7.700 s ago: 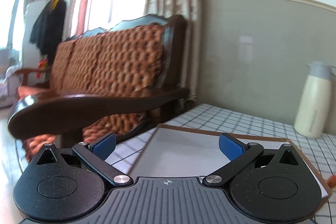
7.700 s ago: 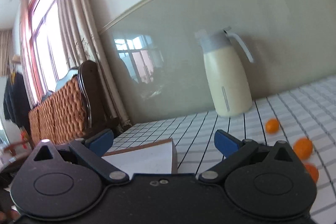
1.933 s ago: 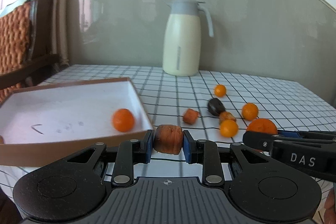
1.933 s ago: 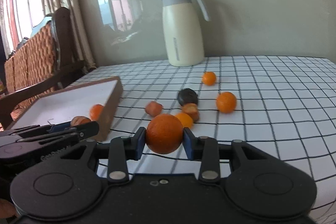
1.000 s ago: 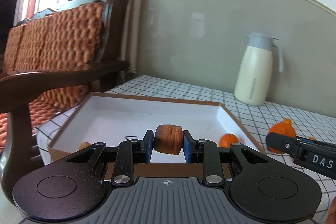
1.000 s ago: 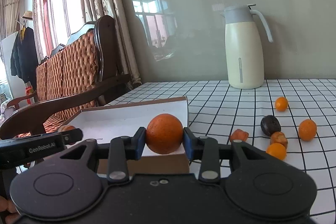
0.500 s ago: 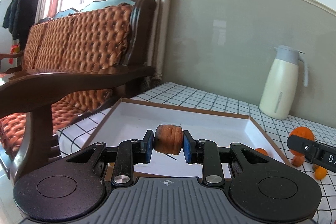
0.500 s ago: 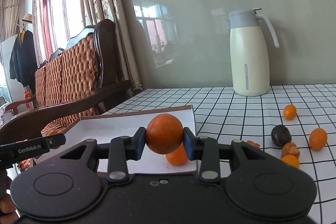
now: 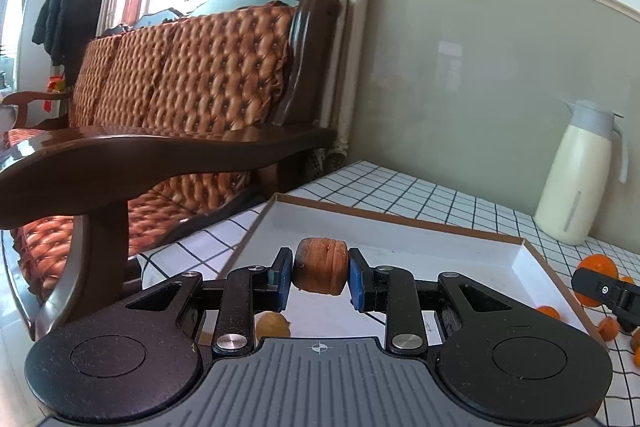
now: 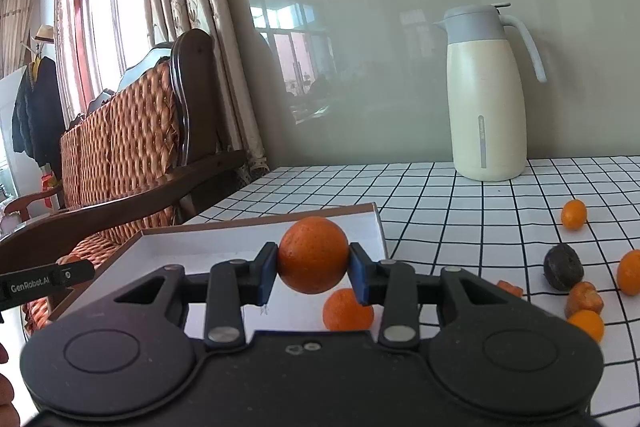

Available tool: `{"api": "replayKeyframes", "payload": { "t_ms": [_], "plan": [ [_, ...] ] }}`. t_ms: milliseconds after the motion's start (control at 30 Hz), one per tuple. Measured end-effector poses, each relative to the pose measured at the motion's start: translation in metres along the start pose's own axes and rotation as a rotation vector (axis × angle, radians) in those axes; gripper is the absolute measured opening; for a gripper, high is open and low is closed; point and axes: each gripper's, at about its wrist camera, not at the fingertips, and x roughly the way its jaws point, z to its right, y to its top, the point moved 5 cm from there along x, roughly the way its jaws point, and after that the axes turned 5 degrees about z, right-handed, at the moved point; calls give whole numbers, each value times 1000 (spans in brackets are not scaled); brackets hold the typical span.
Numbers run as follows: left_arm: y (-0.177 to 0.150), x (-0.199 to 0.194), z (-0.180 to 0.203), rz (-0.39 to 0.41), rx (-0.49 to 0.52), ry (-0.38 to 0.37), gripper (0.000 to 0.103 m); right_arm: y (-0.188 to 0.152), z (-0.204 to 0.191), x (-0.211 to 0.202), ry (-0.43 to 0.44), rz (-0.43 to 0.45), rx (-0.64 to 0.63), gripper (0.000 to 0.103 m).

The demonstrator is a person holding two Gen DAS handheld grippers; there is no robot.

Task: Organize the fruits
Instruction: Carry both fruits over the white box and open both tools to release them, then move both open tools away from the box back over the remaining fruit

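Observation:
My left gripper point(image 9: 319, 271) is shut on a brown ridged fruit point(image 9: 320, 266) and holds it above the white tray point(image 9: 400, 227) with brown rim. A small yellow-brown fruit point(image 9: 273, 325) lies in the tray below it. My right gripper point(image 10: 313, 261) is shut on a round orange point(image 10: 313, 259) and holds it over the tray's right part point(image 10: 376, 223). Another orange point(image 10: 347, 309) lies in the tray beneath it. The right gripper's tip also shows in the left wrist view point(image 9: 608, 293) at the far right.
Several small oranges point(image 10: 573, 213), a dark fruit point(image 10: 563, 267) and a brown one point(image 10: 585, 299) lie loose on the checked tablecloth, right of the tray. A cream thermos jug point(image 10: 486, 99) stands by the wall. A wooden sofa point(image 9: 180, 99) stands left of the table.
Both grippers have carried their fruit leftward from the loose pile to above the tray. Over the last half second the left one went further towards the tray's left end.

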Motion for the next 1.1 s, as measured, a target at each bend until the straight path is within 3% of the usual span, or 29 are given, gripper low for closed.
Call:
{"api": "replayKeyframes", "payload": {
  "t_ms": [433,533,600,633,667,733,800,833,967,1100],
  "plan": [
    [1,35,0,-30,17,29,30,-2,-3,33,-39,-38,-26,29],
    [0,49,1,-57,17,38,30,1,-2,42,-61,-35,-36,36],
    [-1,58,2,-86,26,45,30,5,0,38,-78,2,-23,59],
    [0,61,3,-95,24,40,40,8,1,32,-79,28,-14,61],
    [1,60,3,-92,19,47,73,11,1,28,-77,42,-9,61],
    [11,48,2,-22,-2,75,103,20,2,19,-67,75,9,67],
    [20,32,3,80,9,85,103,26,1,11,-66,109,4,79],
    [23,28,4,93,21,83,103,27,1,9,-65,114,-2,79],
    [23,21,8,85,49,85,103,25,0,5,-54,112,-13,91],
    [23,12,19,116,140,90,103,26,-2,0,-45,127,-13,97]
  ]
}}
